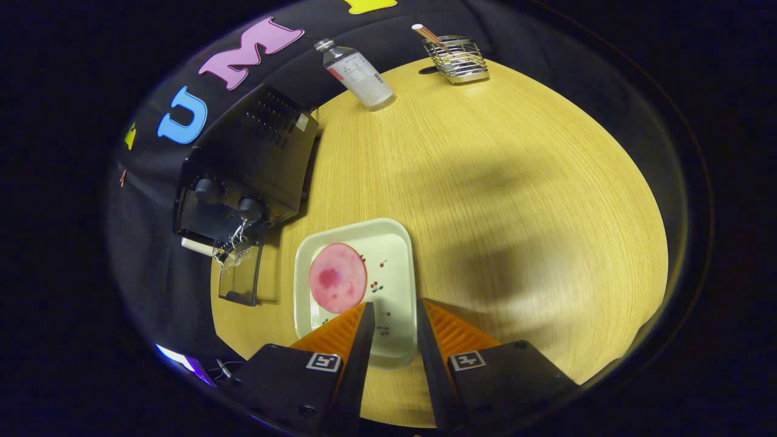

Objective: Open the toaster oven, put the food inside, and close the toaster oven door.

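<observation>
A black toaster oven (249, 167) stands on the left side of the round wooden table (498, 200), its glass door (241, 274) folded down open. A pale square plate (388, 261) lies beside the door, carrying a round pink slice of food (337, 278). My gripper (391, 306) hovers above the plate's near half, open, with only bare plate showing between the fingers. The pink slice lies just ahead of the left fingertip, apart from it.
A clear bottle (359, 75) with a label stands at the table's far edge behind the oven. A wire basket (458, 59) holding a stick sits at the far rim. Bare wood spreads to the right of the plate.
</observation>
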